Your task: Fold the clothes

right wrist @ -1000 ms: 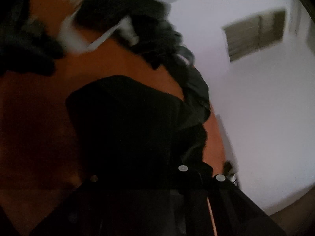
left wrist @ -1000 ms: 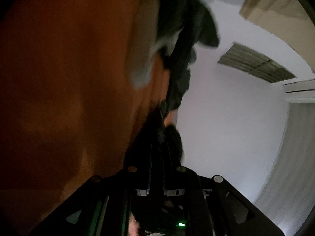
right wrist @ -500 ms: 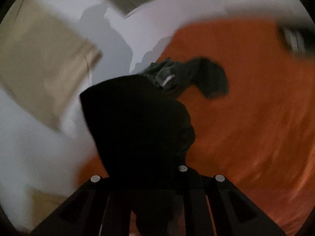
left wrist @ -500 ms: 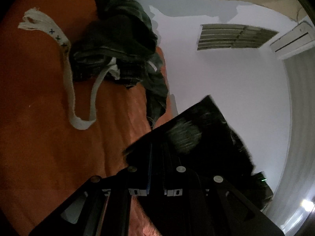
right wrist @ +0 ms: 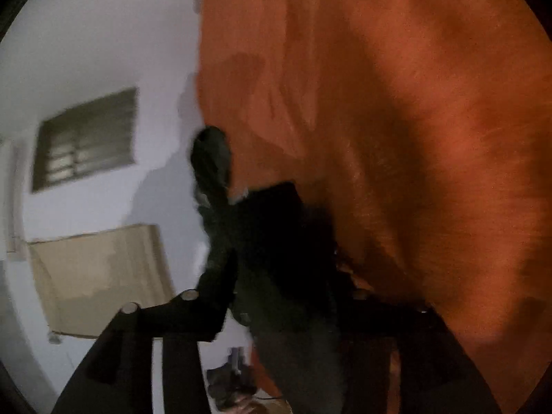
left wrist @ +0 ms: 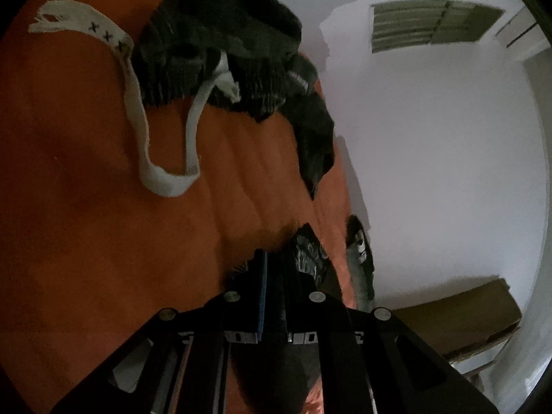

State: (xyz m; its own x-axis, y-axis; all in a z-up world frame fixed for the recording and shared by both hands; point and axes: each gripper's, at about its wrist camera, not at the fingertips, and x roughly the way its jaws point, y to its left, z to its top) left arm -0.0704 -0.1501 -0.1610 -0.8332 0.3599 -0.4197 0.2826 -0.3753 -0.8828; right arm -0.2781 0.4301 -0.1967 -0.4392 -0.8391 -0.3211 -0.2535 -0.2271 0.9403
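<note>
- Left gripper, low centre, is clenched on a dark printed garment against the orange bedspread.
- Right gripper pinches black cloth, lower centre.
- Dark clothes heap and white strap lie upper left.

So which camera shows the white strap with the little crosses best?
The left wrist view. The white strap lies in full sight on the orange cover, looping out from the dark clothes pile, crosses sharp near its frayed end. The right wrist view shows no strap, only orange cover and dark cloth.

Matt orange cloth cover, frayed white woven strap.
</note>
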